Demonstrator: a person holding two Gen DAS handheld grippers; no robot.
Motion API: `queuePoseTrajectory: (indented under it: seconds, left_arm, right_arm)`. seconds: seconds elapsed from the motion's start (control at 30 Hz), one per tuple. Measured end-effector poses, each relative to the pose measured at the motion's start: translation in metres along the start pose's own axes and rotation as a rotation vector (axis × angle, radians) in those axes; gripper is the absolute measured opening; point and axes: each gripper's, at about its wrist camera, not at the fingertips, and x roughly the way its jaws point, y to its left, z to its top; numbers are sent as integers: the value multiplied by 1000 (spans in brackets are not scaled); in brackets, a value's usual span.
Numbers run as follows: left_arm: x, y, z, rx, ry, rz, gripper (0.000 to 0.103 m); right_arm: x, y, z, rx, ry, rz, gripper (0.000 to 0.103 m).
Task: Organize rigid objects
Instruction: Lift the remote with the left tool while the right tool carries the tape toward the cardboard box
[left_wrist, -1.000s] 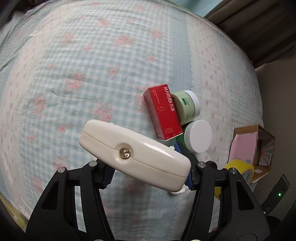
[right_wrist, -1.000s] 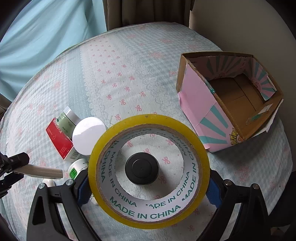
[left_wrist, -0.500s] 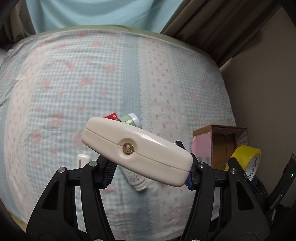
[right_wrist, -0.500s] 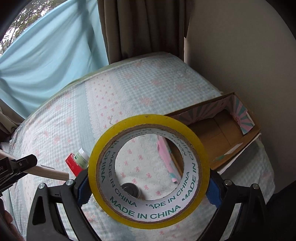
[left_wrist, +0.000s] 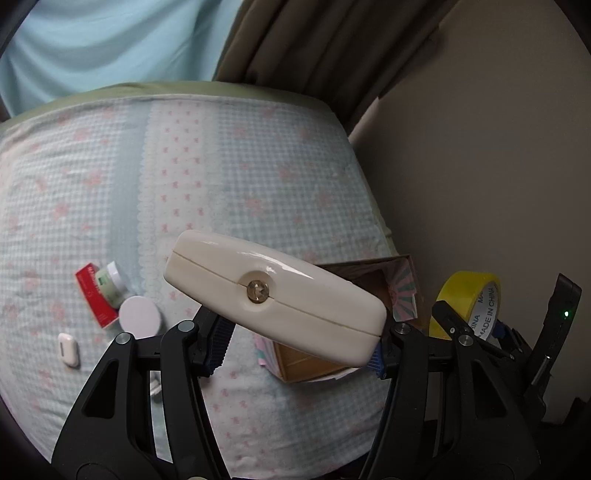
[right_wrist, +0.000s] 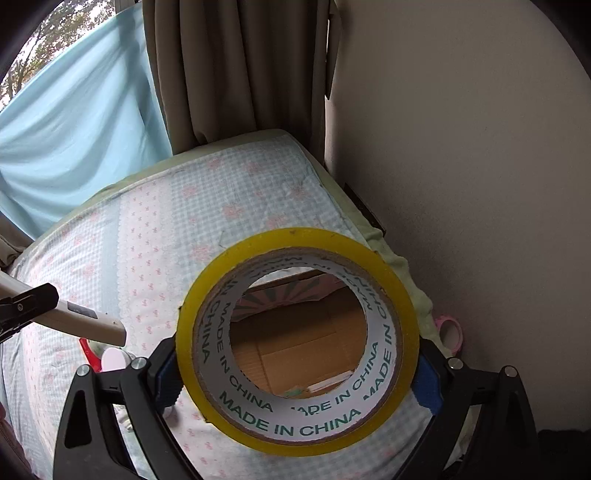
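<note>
My left gripper (left_wrist: 295, 347) is shut on a cream oblong plastic case (left_wrist: 273, 295) and holds it in the air above the bed. My right gripper (right_wrist: 295, 373) is shut on a yellow tape roll (right_wrist: 295, 417), held over the open cardboard box (right_wrist: 295, 350); the roll also shows in the left wrist view (left_wrist: 469, 302). The box (left_wrist: 306, 365) sits at the bed's right edge, partly hidden behind the case. A red carton (left_wrist: 92, 299), a green jar (left_wrist: 109, 282) and a white round lid (left_wrist: 140, 317) lie together on the bed at left.
A small white case (left_wrist: 68, 349) lies on the checked bedsheet (left_wrist: 240, 166) near the front left. A pink tape roll (right_wrist: 450, 332) sits between bed and wall. The wall (right_wrist: 480, 147) is close on the right, curtains (right_wrist: 240, 66) behind.
Both grippers have risen and swung right toward the box while keeping their objects. The box is now behind the case and seen through the tape roll; the bed items have shifted left.
</note>
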Motion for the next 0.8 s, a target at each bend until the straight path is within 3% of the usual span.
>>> queuePoseTrajectory:
  seconds: [0.23, 0.47, 0.8]
  left_arm:
    - [80, -56, -13, 77, 106, -12, 55]
    - [161, -70, -39, 141, 219, 46, 55]
    - [208, -83, -53, 230, 267, 117, 56]
  right_arm:
    - [60, -39, 2, -77, 77, 18, 96]
    - [132, -58, -19, -87, 169, 68, 96]
    - [189, -77, -17, -46, 261, 119, 96]
